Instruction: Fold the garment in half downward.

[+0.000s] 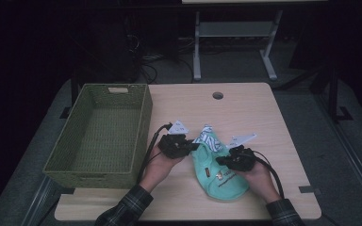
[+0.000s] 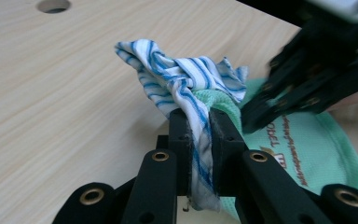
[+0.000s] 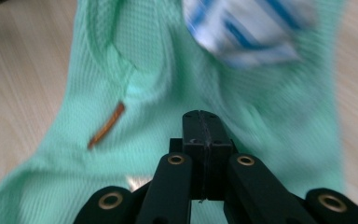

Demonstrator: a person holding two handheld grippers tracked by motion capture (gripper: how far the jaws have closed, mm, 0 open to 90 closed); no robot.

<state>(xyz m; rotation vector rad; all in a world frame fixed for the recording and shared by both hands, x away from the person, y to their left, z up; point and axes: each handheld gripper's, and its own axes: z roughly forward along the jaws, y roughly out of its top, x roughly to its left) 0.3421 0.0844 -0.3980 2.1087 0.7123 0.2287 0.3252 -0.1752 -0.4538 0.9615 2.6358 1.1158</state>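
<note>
- My left gripper (image 2: 199, 140) was clamped on a blue-and-white striped cloth (image 2: 177, 79); in the left gripper view the fabric ran down between the two pads, which pressed on it from both sides with just the cloth's thickness between them.
- The striped cloth bunched up above those jaws and lay against the upper edge of a mint-green cloth (image 1: 221, 176) with orange print on it.
- From the high view the green cloth lay on the wooden table (image 1: 259, 113), near the front edge, between my two hands, with the striped cloth (image 1: 209, 140) at its far end.
- My right gripper (image 3: 205, 135) had its pads pressed fully together, pointing at the green cloth (image 3: 135, 93); I could not tell whether a fold of it was pinched.
- A green woven basket (image 1: 143, 127) stood at the table's left side, just beside my left gripper (image 1: 188, 147).
</note>
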